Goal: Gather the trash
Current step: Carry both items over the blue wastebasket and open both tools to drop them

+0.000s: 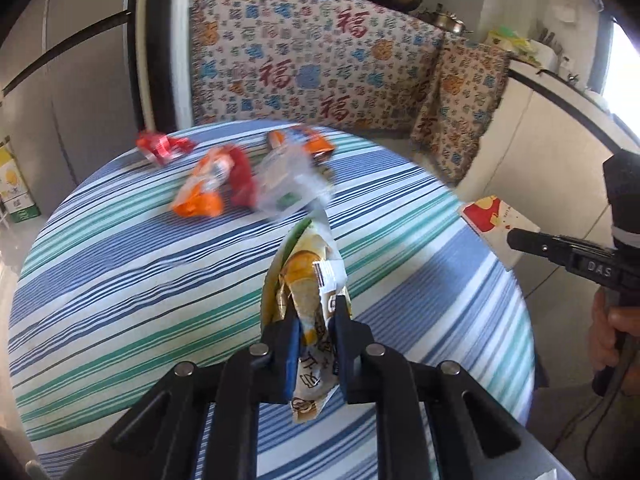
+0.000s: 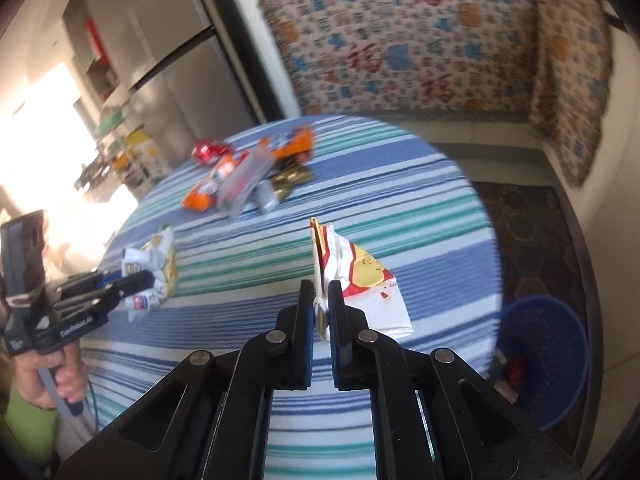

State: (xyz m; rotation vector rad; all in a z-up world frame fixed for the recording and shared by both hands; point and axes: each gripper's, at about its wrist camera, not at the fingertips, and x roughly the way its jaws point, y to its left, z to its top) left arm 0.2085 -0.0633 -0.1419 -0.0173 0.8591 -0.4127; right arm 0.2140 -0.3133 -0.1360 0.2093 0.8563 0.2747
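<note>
Clamped between the fingers of the left gripper (image 1: 316,320): a snack packet (image 1: 308,280), raised over the table (image 1: 120,280); beyond it, a cluster of wrappers (image 1: 240,176); between the fingers of the right gripper (image 2: 321,300): a folded wrapper (image 2: 360,280), with a basket (image 2: 548,360) on the floor to its right.

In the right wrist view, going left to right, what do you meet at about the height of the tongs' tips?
Left tongs shut on a yellow-green snack bag → right tongs shut on a white-and-red wrapper → edge of the striped table → blue basket on the floor.
</note>
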